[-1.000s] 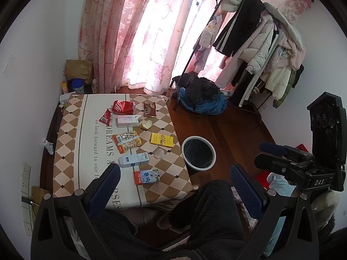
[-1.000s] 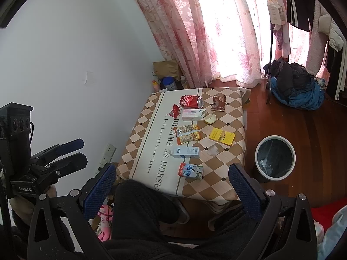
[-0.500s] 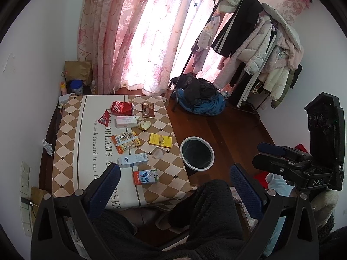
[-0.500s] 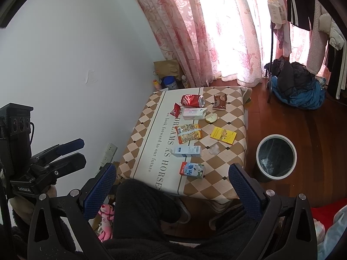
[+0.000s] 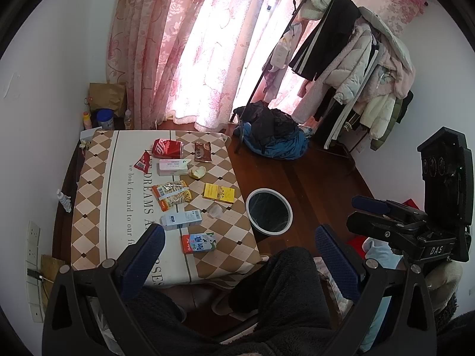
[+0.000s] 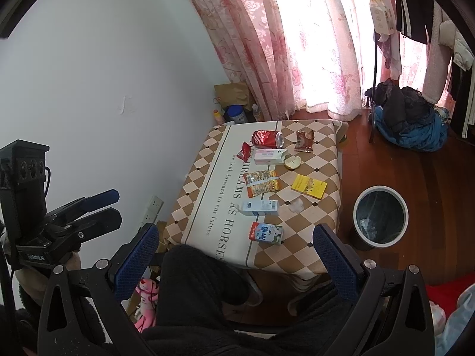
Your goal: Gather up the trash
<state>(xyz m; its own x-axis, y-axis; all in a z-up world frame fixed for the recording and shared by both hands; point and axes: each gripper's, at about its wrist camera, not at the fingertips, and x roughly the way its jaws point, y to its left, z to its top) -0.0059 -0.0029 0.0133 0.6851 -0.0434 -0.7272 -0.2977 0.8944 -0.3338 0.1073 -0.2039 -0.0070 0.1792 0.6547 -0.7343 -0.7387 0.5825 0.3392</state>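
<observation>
A low table point(image 5: 98, 195) covered in a checked cloth is seen in the centre-left of the left wrist view and in the centre of the right wrist view. A round bin point(image 5: 269, 215) stands on the wood floor just beside the table's right edge, right of centre in the frame.

Trash is spread over the cloth: a red can point(image 5: 167, 148) lying on its side at the far end, a pink box point(image 5: 173, 166) just below it, a snack bag point(image 5: 172, 194) mid-table, a yellow packet point(image 5: 218, 193) to its right, a white-and-blue carton point(image 5: 181, 220), and a milk carton point(image 5: 198, 242) nearest the lower edge. Small wrappers lie between them.

The left gripper point(image 5: 237, 255) is held wide apart and empty, above the person's dark-clad knees at the bottom of the frame. The right gripper point(image 6: 236, 255) is likewise spread wide with nothing between the pads.

Step in hand, as judged: approach to the first item. The milk carton is nearest and is best taken across its narrow sides, so that it is not crushed. The bin lies to the right, so the right gripper would have the shorter carry.

Against the frames one second and half a second back, only a slight drift of the left view is noted: table and bin sit a little higher in the frame. No item has been moved; both claws remain wide.
</observation>
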